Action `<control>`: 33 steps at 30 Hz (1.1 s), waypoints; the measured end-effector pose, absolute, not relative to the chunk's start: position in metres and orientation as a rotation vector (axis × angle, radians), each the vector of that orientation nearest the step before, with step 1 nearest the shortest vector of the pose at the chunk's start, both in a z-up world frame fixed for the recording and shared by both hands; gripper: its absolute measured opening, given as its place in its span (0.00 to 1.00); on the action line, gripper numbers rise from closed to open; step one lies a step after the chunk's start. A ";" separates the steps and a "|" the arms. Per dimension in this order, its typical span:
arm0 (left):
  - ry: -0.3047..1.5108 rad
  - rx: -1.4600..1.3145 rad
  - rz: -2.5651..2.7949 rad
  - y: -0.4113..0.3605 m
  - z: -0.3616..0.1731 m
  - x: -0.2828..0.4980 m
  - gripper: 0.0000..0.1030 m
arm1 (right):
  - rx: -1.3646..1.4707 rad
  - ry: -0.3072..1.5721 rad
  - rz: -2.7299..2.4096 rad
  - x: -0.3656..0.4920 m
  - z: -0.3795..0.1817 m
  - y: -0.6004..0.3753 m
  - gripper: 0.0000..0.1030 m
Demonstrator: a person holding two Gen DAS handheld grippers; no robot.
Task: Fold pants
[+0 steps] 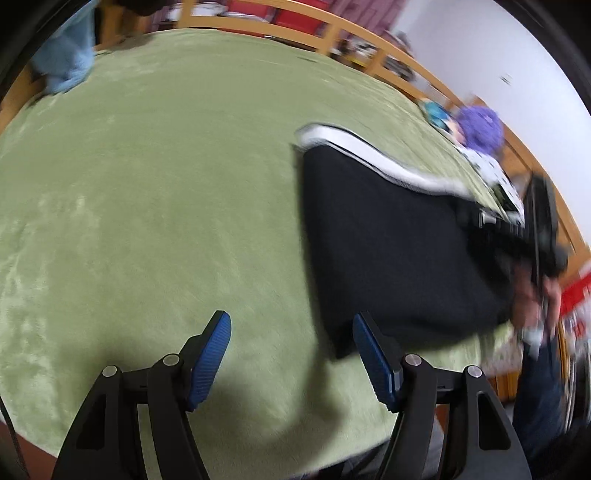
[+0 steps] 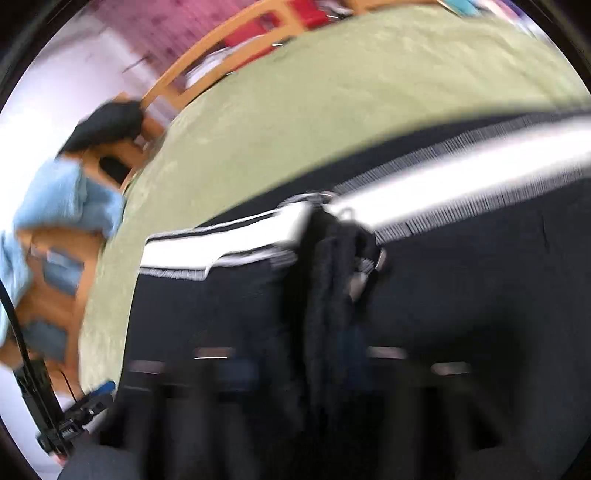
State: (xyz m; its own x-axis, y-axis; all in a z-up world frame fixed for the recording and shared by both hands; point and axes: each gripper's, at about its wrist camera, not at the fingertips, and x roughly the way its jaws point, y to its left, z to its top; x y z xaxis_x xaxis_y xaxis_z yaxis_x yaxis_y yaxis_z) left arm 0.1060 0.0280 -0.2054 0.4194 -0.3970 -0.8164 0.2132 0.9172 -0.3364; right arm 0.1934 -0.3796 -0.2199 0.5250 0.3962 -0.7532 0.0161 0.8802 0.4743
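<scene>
Black pants (image 1: 399,240) with a white side stripe (image 1: 373,155) lie on a green blanket (image 1: 166,184), right of centre in the left wrist view. My left gripper (image 1: 291,354) is open and empty, just above the blanket beside the pants' near left corner. My right gripper (image 1: 539,229) shows at the pants' far right end, held by a hand. In the blurred right wrist view the pants (image 2: 443,295) fill the lower frame with a bunched fold (image 2: 332,258) in the middle; my right gripper's fingers (image 2: 236,373) are dark blurs against the cloth, so their state is unclear.
A wooden rail (image 1: 332,33) runs round the far side of the blanket. A light blue cloth (image 1: 70,55) hangs at the far left. A purple plush toy (image 1: 480,125) and a spotted cloth (image 1: 495,173) lie near the rail at right.
</scene>
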 end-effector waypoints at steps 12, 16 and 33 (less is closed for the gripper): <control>1.012 -0.078 -0.399 -0.026 -0.208 0.093 0.65 | 0.478 1.086 0.132 0.173 -0.231 -0.410 0.54; 0.961 0.041 -0.339 -0.043 -0.210 0.094 0.65 | 0.558 1.061 0.138 0.125 -0.231 -0.414 0.64; 0.916 0.054 -0.348 -0.031 -0.207 0.093 0.20 | 0.503 0.997 0.185 0.100 -0.233 -0.379 0.26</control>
State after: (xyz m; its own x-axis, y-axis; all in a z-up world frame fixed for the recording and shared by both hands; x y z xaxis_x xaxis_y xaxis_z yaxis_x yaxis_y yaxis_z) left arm 0.0929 -0.0309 -0.2069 0.5571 -0.2718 -0.7847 0.3173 0.9429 -0.1013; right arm 0.0997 -0.3786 -0.2329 0.5384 0.3734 -0.7554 0.0767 0.8710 0.4852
